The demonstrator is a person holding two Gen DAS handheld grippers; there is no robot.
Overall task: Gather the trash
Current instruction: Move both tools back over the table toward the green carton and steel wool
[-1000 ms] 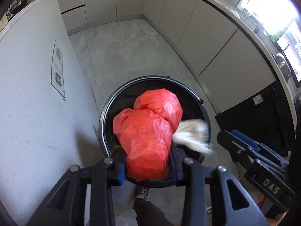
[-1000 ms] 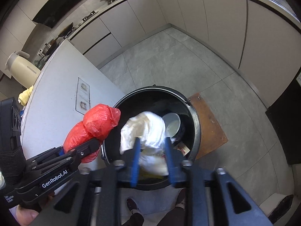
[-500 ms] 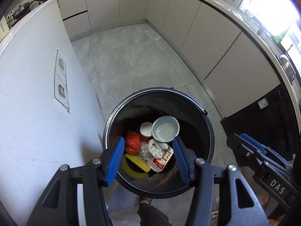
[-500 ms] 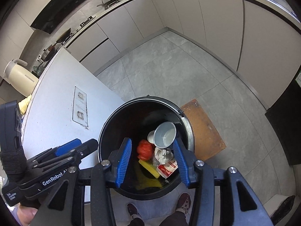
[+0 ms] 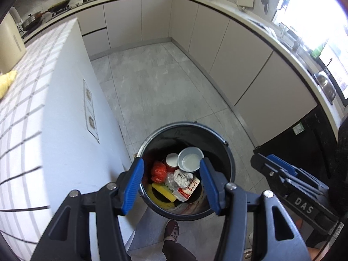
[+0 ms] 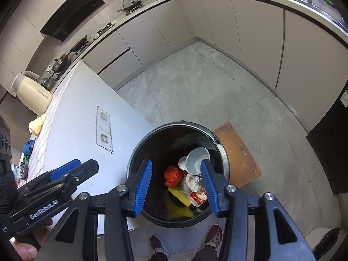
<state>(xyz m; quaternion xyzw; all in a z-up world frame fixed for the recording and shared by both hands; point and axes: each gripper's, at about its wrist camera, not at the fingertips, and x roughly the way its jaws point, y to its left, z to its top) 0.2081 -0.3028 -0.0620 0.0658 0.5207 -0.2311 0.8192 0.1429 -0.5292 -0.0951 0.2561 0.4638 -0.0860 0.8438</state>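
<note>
Red plastic, the crumpled bag (image 5: 158, 171) is lying at the bottom of the black bin (image 5: 228, 152), beside a white wad of paper (image 5: 182, 177), a grey bowl (image 5: 190, 159), a yellow sponge (image 5: 164, 192) and a red-printed carton (image 5: 188, 190). The bin is standing on the grey floor against the white counter (image 5: 54, 119), straight below both tools. The left gripper (image 5: 171, 183) is hanging over its near rim, angled steeply down; the right gripper (image 6: 176, 186) is hovering just as close, so neither hand is nearer. Both jaws have just been opening and are now standing partly spread, pinching nothing, with the dropped trash showing well below the gap. Any further pickup probably lies elsewhere, likely on the counter.
</note>
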